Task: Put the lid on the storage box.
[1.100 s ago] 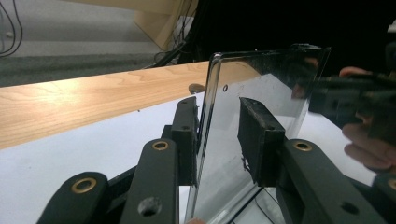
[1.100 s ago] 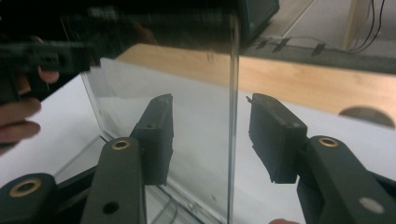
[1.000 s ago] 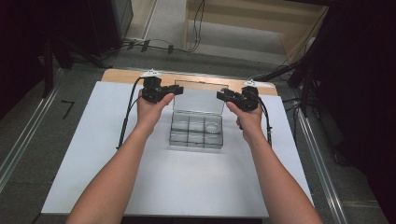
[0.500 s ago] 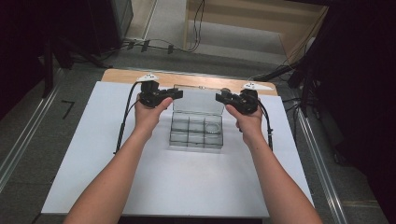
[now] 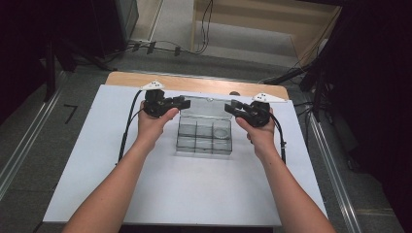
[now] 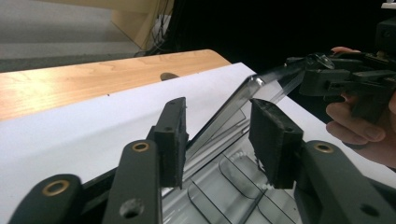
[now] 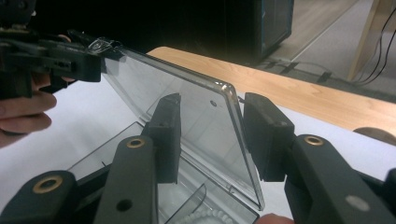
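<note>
Looking down from the high view, we saw the clear plastic box (image 5: 204, 136) on the white board (image 5: 97, 160) between our hands, its lid (image 5: 206, 106) raised, with the left gripper (image 5: 180, 103) and right gripper (image 5: 232, 106) at the lid's two ends. In the left gripper view, the lid's edge (image 6: 233, 105) ran between the jaws, which had just been opening; gaps showed on both sides, so nothing was gripped. In the right gripper view, the lid's corner (image 7: 224, 91) stood between half-open jaws, the pads clear of the plastic, above a compartment holding a white beaded ring (image 7: 210, 218).
</note>
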